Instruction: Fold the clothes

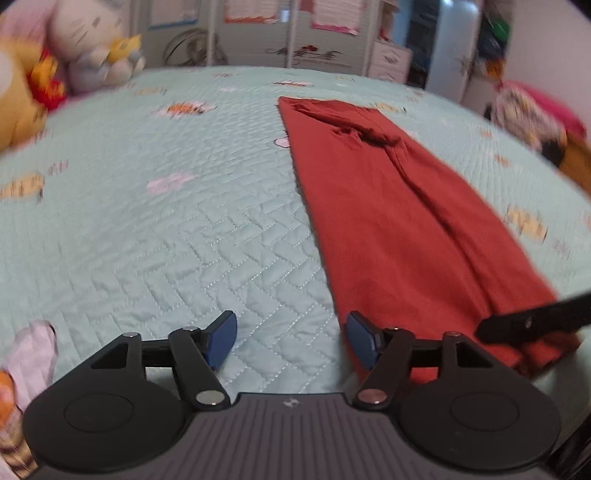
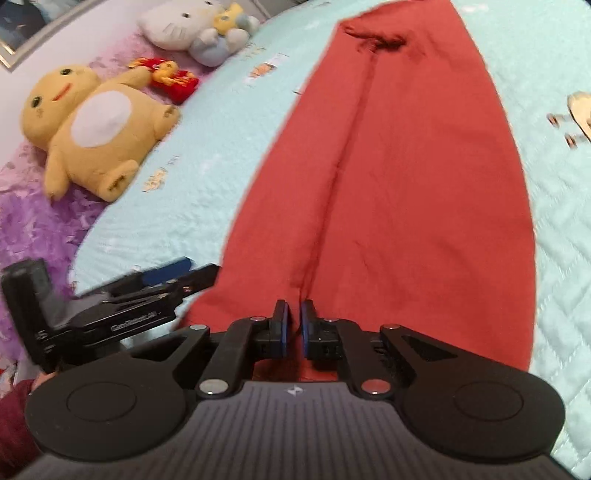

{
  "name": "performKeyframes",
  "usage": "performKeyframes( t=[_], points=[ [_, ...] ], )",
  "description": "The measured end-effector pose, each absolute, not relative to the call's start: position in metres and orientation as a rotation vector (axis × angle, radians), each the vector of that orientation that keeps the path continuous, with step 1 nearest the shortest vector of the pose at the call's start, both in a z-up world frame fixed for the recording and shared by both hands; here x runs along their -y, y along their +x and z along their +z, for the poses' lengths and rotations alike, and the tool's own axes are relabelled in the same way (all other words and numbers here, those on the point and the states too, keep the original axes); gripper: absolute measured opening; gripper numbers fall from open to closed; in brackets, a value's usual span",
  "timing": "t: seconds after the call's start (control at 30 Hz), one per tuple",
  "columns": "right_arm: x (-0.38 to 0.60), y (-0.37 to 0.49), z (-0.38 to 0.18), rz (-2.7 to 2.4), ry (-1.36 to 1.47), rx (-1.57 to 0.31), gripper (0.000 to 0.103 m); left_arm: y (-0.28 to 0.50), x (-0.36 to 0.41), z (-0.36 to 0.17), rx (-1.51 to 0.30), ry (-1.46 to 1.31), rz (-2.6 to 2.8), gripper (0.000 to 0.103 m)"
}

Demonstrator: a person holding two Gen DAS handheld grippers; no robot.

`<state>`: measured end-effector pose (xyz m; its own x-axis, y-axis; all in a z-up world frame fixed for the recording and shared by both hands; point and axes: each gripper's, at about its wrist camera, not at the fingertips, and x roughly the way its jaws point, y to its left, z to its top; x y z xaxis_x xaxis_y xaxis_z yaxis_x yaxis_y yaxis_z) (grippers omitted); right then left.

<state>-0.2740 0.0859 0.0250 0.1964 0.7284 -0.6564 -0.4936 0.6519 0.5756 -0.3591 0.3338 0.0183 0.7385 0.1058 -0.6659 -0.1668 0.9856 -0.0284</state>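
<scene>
The left gripper hangs low over a pale green quilted bedspread, its blue pads spread wide with only quilt between them. Just beside its right finger lies the near end of a rust-red garment, folded into a long narrow strip that runs away across the bed. In the right wrist view, the right gripper sits at that same near end, its jaws drawn almost together over a crease in the red cloth; whether the pads actually pinch the fabric cannot be told. The left gripper shows there at the left edge, off the garment. A yellow plush toy and a white plush cat lie well apart from the garment, at the far left of the bed.
</scene>
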Motion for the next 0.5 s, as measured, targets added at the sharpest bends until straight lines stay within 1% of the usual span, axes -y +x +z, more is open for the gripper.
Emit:
performKeyframes(
  t=[0.07, 0.17, 0.27, 0.33, 0.37, 0.43, 0.47, 0.5],
  points=[
    [-0.080, -0.277, 0.030, 0.879, 0.272, -1.053, 0.009, -0.360, -0.334, 0.021, -0.733, -0.070, 0.172, 0.074],
    [-0.063, -0.280, 0.045, 0.885, 0.298, -0.994, 0.010, -0.362, -0.330, 0.031, -0.738, -0.031, 0.239, 0.073],
    [-0.032, -0.279, 0.056, 0.867, 0.383, -0.930, 0.018, -0.373, -0.311, 0.049, -0.649, 0.040, 0.202, 0.074],
    [-0.012, -0.279, 0.059, 0.852, 0.436, -0.898, 0.018, -0.377, -0.295, 0.055, -0.601, 0.096, 0.121, 0.077],
    [-0.005, -0.277, 0.056, 0.853, 0.469, -0.900, 0.018, -0.373, -0.289, 0.048, -0.631, 0.111, 0.084, 0.079],
    [0.001, -0.274, 0.043, 0.823, 0.515, -0.933, 0.018, -0.364, -0.276, 0.031, -0.709, 0.138, 0.012, 0.079],
    [0.003, -0.272, 0.036, 0.811, 0.532, -0.953, 0.018, -0.363, -0.276, 0.024, -0.711, 0.119, 0.009, 0.079],
    [0.001, -0.270, 0.026, 0.802, 0.523, -0.986, 0.018, -0.364, -0.277, 0.018, -0.705, 0.093, 0.012, 0.083]
  ],
)
